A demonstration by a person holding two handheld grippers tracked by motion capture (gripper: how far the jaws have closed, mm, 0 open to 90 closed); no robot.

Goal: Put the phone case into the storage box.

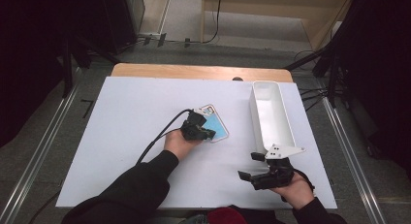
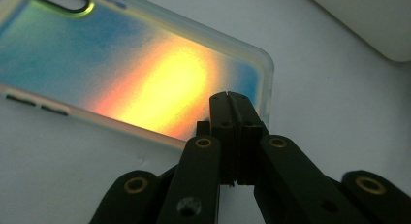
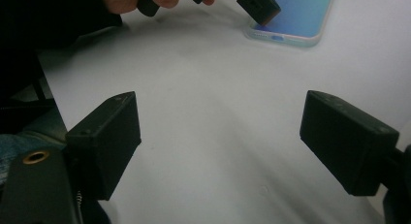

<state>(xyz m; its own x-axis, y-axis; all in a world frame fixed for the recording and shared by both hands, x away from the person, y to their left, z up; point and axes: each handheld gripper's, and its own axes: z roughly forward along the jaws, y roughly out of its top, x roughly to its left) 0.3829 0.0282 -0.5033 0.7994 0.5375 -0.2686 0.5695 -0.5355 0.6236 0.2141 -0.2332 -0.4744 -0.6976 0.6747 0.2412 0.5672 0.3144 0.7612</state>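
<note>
A translucent phone case (image 1: 219, 124) with a blue and yellow sheen lies flat on the white board (image 1: 131, 136), near its middle. My left gripper (image 1: 209, 133) is at the case's near-left side. In the left gripper view its jaws are pressed together with nothing between them, and the left gripper (image 2: 231, 102) tips sit over the long edge of the case (image 2: 121, 69) near a corner. Whether they touch it I cannot tell. My right gripper (image 1: 250, 166) hovers near the front right of the board, jaws wide apart and empty. From the right gripper (image 3: 225, 136) the case (image 3: 298, 15) lies farther off.
A long white tray (image 1: 271, 112) stands on the right of the board, empty, its near end close to my right gripper; its rounded corner (image 2: 373, 20) appears beyond the case. The wooden table edge (image 1: 194, 71) runs along the back. Cables and stands lie on the floor.
</note>
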